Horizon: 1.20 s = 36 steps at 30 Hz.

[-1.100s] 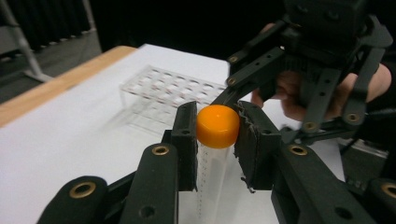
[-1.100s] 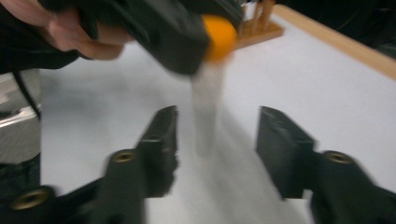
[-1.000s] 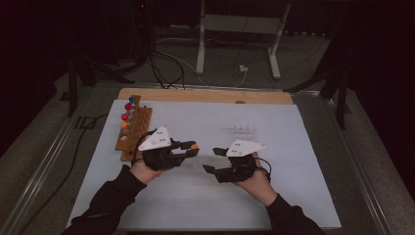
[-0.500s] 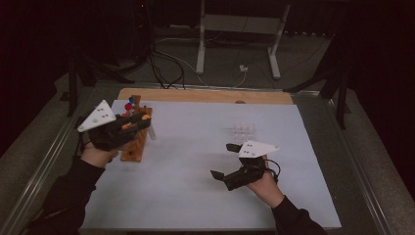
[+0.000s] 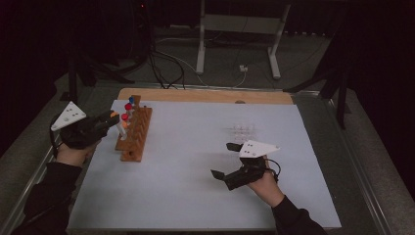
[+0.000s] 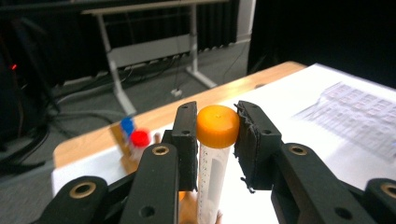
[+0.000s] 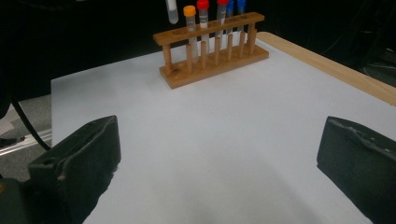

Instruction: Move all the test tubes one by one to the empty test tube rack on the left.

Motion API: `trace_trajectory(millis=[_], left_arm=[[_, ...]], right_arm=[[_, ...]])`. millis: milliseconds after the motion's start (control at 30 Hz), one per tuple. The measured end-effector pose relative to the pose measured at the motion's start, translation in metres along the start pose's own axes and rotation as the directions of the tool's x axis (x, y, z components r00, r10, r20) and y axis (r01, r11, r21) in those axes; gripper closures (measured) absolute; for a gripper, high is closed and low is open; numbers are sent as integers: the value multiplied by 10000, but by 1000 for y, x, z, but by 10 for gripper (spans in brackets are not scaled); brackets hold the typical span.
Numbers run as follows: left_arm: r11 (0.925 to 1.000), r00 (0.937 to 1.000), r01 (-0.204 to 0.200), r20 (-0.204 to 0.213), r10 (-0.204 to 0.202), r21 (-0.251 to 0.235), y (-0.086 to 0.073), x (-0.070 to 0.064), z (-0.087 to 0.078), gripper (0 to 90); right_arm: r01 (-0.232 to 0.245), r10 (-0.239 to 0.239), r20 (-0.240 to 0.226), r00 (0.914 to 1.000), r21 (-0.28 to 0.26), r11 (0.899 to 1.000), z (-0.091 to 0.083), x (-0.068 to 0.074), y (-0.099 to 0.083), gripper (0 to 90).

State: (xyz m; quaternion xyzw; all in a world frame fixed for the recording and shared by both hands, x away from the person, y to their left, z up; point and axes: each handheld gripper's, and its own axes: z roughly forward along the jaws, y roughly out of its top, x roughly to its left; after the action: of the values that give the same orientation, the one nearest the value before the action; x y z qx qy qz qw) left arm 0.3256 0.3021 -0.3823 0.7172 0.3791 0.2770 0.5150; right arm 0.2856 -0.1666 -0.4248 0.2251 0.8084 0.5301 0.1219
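White paper covers the table, with a strip of bare wood along its far edge and a dark room behind, where the legs of a metal stand and loose cables lie on the floor

At about 9 o'clock on the sheet stands a wooden rack, its long side running away from the person. It holds capped tubes at its far end: the right gripper view shows an orange cap, a red cap and blue ones in a row

The left gripper is held at the rack's left side, just beside its far half. Its jaws are nearly closed and clamp a tube by its orange top, one pad on each side of the cap. The tube hangs upright between them, clear plastic with a printed scale; its lower end shows in the right gripper view above the rack's near end

The right gripper sits at about 5 o'clock on the sheet, well apart from the rack and pointing towards it. Its jaws are spread wide with bare paper between them, holding nothing

A faint printed grid lies on the sheet at about 2 o'clock
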Motion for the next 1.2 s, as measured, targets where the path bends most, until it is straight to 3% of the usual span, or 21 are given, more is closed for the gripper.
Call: trace_trajectory(millis=[267, 467, 700, 1000, 1100, 1133, 1200], left_arm=[[9994, 9990, 47, -445, -32, 345, -20, 6, 12, 713], [9964, 9982, 470, -416, -441, 707, -42, 8, 20, 712], [9915, 9974, 544, -528, -484, 1180, -60, 7, 27, 712], [9888, 9980, 298, -596, -213, 1461, -63, 5, 30, 711], [9872, 9985, 398, -427, -336, 1542, -61, 6, 31, 707], [9864, 9988, 429, -290, -388, 1588, -61, 6, 30, 696], [9861, 9988, 425, -304, -380, 1608, -59, 5, 28, 589]], right_arm=[[-25, 25, 67, 10000, 52, 10000, 0, -2, -1, 0], [-34, 34, 62, 10000, 47, 10000, 0, -2, -2, 0], [-21, 21, 57, 10000, 43, 10000, 0, -2, -2, 0], [-41, 41, 53, 10000, 59, 10000, 0, -3, -2, 0], [-51, 50, 56, 10000, 72, 10000, 0, -3, -2, 0], [-49, 49, 72, 10000, 82, 10000, 0, -3, -2, 0], [-43, 43, 64, 10000, 72, 10000, 0, -3, -2, 0]])
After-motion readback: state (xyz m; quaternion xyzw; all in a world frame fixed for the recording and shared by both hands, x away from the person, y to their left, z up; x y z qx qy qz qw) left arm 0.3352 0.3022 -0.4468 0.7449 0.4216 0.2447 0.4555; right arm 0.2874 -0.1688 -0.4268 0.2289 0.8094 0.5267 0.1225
